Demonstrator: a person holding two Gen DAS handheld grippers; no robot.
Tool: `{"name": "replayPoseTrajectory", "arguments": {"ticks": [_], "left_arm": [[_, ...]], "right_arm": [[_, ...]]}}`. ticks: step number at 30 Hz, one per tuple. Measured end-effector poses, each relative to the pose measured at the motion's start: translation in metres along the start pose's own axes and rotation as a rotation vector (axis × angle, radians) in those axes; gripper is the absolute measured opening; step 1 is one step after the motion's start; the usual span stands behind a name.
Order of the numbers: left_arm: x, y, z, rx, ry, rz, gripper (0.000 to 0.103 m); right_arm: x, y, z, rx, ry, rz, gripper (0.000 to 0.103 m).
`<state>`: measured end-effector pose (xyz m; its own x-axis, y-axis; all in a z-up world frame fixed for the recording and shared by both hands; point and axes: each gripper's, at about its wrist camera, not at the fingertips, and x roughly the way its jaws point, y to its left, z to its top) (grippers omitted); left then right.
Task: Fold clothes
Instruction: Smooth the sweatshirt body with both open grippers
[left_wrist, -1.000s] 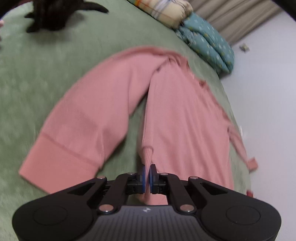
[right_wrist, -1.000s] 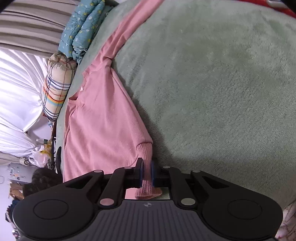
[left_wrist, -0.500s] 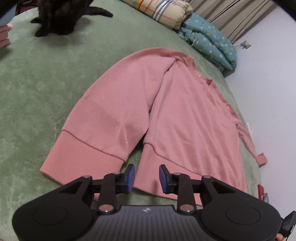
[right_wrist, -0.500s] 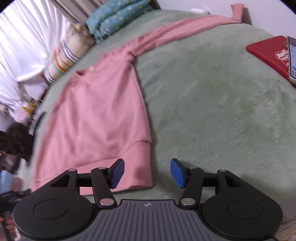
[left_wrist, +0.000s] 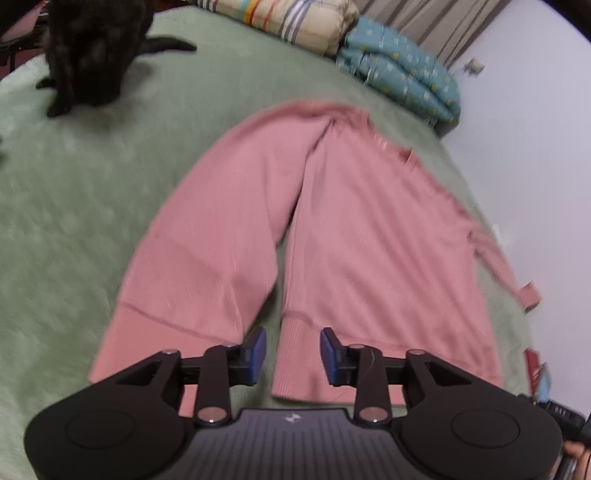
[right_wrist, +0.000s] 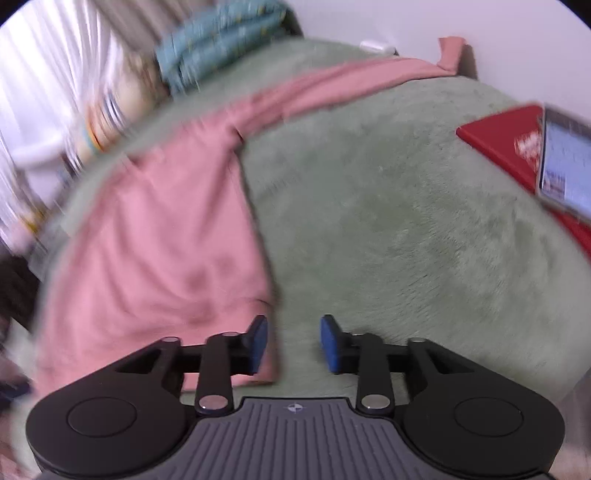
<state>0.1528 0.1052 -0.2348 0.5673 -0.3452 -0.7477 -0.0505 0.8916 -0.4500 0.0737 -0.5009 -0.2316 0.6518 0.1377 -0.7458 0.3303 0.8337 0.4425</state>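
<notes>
Black cat (left_wrist: 88, 55): far left in the left wrist view, standing on the green blanket (left_wrist: 74, 221); well apart from the garment; blurred.

Pink sweater (left_wrist: 351, 240): spread flat on the green blanket, hem end nearest both cameras; in the left wrist view one sleeve (left_wrist: 207, 251) is laid down over the blanket to the left of the body, its wide ribbed cuff (left_wrist: 147, 343) near the camera; the other sleeve runs out along the right edge of the bed to a small cuff (left_wrist: 530, 293) by the wall; in the right wrist view the body fills the left half and that long sleeve (right_wrist: 332, 88) stretches to the upper right.

Left gripper (left_wrist: 291, 350): hovers above the ribbed hem of the sweater; blue pads (left_wrist: 256, 349) spread apart and widening; the hem shows in the gap below them, but neither pad presses on it; nothing pinched.

Right gripper (right_wrist: 293, 343): over the right corner of the hem; jaws apart and drawing together; the left pad (right_wrist: 258, 341) stands over the pink edge, the right pad over bare blanket; no cloth gripped.

Pillows: a plaid one (left_wrist: 288, 18) and a teal patterned one (left_wrist: 402, 74) at the head of the bed, beyond the sweater.

Red item (right_wrist: 517, 147): far right in the right wrist view, lying on the blanket, with a phone (right_wrist: 565, 162) on top of it; well apart from the sweater.
</notes>
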Motion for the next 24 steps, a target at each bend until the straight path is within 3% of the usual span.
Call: {"name": "replayPoseTrajectory", "arguments": {"ticks": [3, 8, 11, 15, 17, 20, 24], "left_arm": [[-0.025, 0.013, 0.023, 0.02, -0.063, 0.036, 0.05], [-0.011, 0.03, 0.046, 0.134, -0.05, 0.131, 0.047], [0.01, 0.04, 0.052, 0.191, -0.024, 0.105, 0.048], [0.037, 0.059, 0.062, 0.214, -0.061, 0.113, 0.049], [0.051, 0.07, 0.069, 0.199, -0.071, 0.06, 0.049], [0.074, 0.082, 0.081, 0.197, -0.013, 0.027, 0.049], [0.099, 0.094, 0.095, 0.177, 0.084, -0.032, 0.047]], "right_arm": [[-0.011, 0.001, -0.004, 0.033, -0.024, 0.008, 0.034], [-0.016, 0.015, -0.011, 0.062, -0.013, 0.061, 0.035], [-0.014, 0.029, -0.011, 0.072, -0.02, 0.082, 0.039], [-0.002, 0.06, -0.015, 0.082, -0.012, 0.142, 0.04], [0.017, 0.088, -0.008, 0.043, 0.013, 0.162, 0.04], [0.052, 0.133, 0.007, -0.023, 0.049, 0.205, 0.04], [0.111, 0.197, 0.051, -0.14, 0.075, 0.273, 0.04]]}}
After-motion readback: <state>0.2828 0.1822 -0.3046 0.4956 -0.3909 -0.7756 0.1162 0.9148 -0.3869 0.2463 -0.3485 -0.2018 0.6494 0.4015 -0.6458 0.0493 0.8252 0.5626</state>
